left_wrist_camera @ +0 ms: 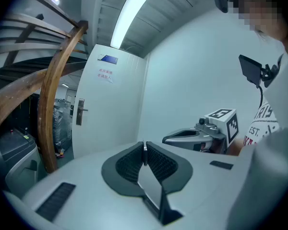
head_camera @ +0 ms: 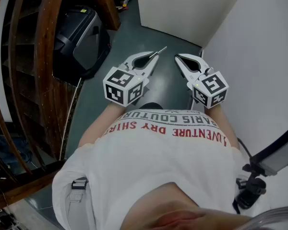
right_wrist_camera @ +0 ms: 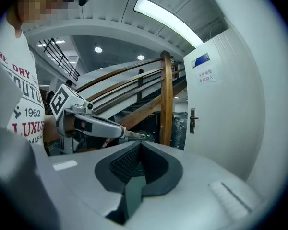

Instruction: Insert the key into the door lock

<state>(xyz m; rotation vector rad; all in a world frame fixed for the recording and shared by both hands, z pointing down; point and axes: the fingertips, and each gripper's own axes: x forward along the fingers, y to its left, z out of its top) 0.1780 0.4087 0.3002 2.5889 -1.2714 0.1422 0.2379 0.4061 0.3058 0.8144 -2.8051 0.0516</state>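
Observation:
In the head view both grippers are held level in front of the person's chest, side by side and apart. My left gripper (head_camera: 155, 56) is shut on a thin metal key (head_camera: 161, 51) whose blade sticks out forward past the tips. In the left gripper view the key (left_wrist_camera: 144, 153) shows edge-on between the pads. My right gripper (head_camera: 178, 57) is shut with nothing in it (right_wrist_camera: 140, 145). The white door (left_wrist_camera: 108, 109) stands some way ahead, with its handle and lock plate (left_wrist_camera: 79, 111) on its left edge, also seen in the right gripper view (right_wrist_camera: 192, 121).
A wooden stair post (left_wrist_camera: 50, 123) and curved rails (head_camera: 43, 56) stand left of the door. A black case (head_camera: 79, 37) sits on the dark floor by the stairs. A white wall (head_camera: 259, 56) runs along the right. A black camera mount (head_camera: 252, 188) hangs at the person's right side.

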